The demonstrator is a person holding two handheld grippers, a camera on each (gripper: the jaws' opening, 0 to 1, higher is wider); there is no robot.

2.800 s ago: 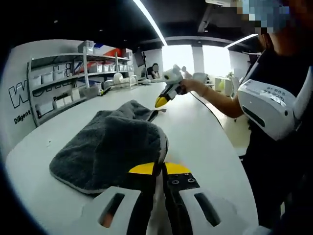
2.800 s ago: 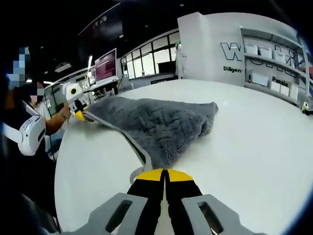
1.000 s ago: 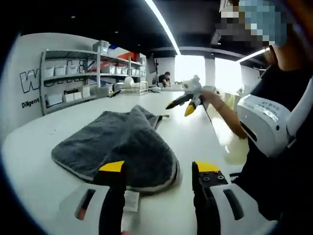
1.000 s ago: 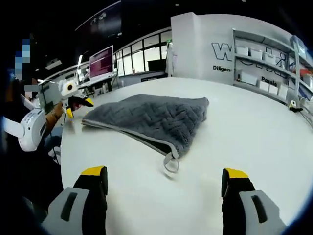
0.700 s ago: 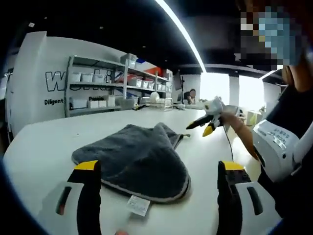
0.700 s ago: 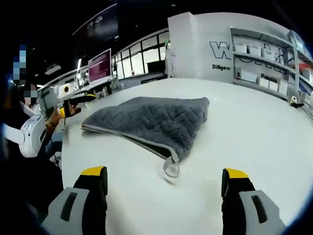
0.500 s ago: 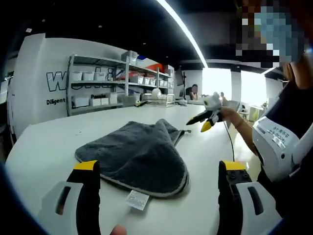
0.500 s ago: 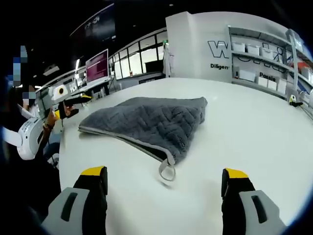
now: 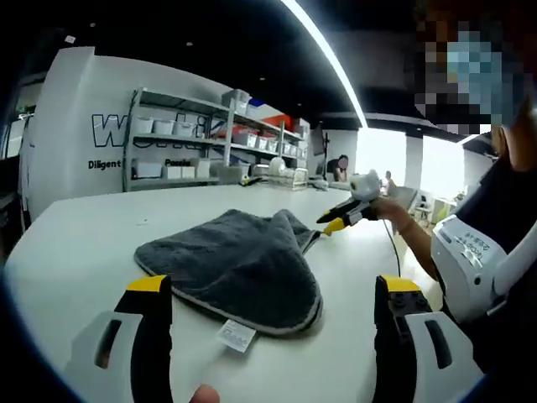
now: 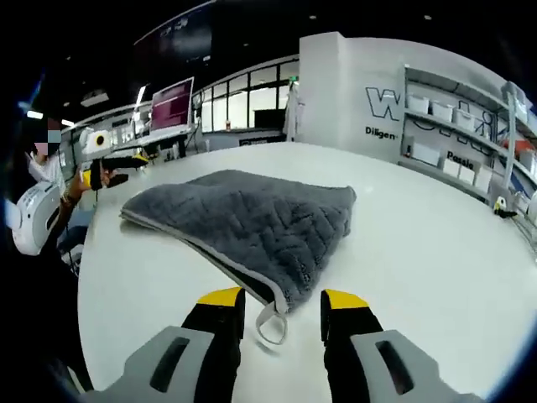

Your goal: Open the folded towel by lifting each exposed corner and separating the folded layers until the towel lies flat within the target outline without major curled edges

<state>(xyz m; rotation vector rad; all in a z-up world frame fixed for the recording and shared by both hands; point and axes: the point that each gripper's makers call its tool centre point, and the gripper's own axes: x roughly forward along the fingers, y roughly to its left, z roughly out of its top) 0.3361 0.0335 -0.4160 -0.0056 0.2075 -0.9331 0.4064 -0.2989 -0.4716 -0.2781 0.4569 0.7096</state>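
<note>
A grey quilted towel lies folded on the white table, its white label at the near edge. My left gripper hangs open and wide just short of that edge, holding nothing. Beyond the towel's far corner, a hand holds the right gripper. In the right gripper view the towel points a corner with a grey loop between the jaws of my right gripper, which stand narrowed but apart, one on each side of the corner. The left gripper shows far left.
Shelves with white bins stand along the lettered wall. A person in a dark top with a white armband stands at the table's right side. A monitor and desks lie beyond the table.
Both grippers let go of the towel and opened. Since then the right gripper has come up to the loop corner and its jaws have narrowed. The left stays wide open.
</note>
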